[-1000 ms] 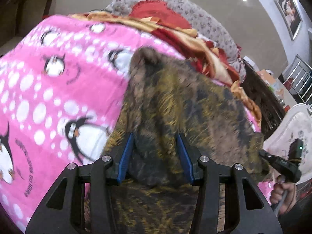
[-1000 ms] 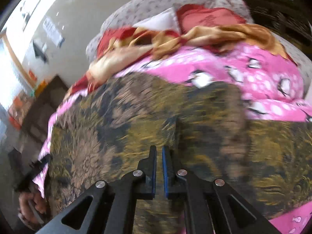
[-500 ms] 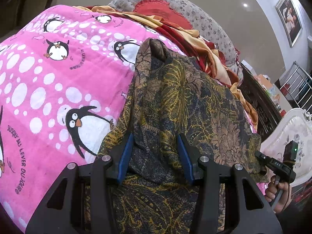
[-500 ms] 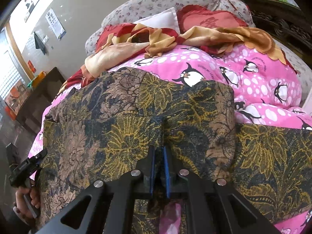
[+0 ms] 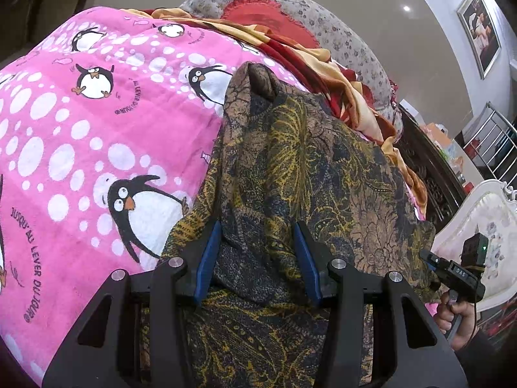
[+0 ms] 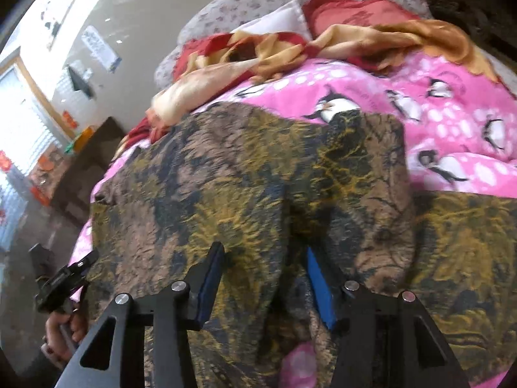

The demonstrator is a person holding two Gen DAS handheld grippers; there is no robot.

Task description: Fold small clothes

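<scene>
A pink penguin blanket (image 5: 80, 148) is covering the bed, and the dark gold-patterned garment (image 5: 307, 168) is lying across it toward its near edge, one folded flap running back toward the pillows. The left gripper (image 5: 257, 258) is standing partly open with a raised fold of garment between its blue pads. The right gripper (image 6: 263, 286) is opening, cloth lying between its fingers.

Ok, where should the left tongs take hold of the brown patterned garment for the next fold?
Probably the raised far corner of the brown patterned garment, standing up off the pink penguin blanket. Come in from the blanket side: that edge is free and lifted, so one pad can slip beneath. The left tongs only straddle the cloth.
</scene>
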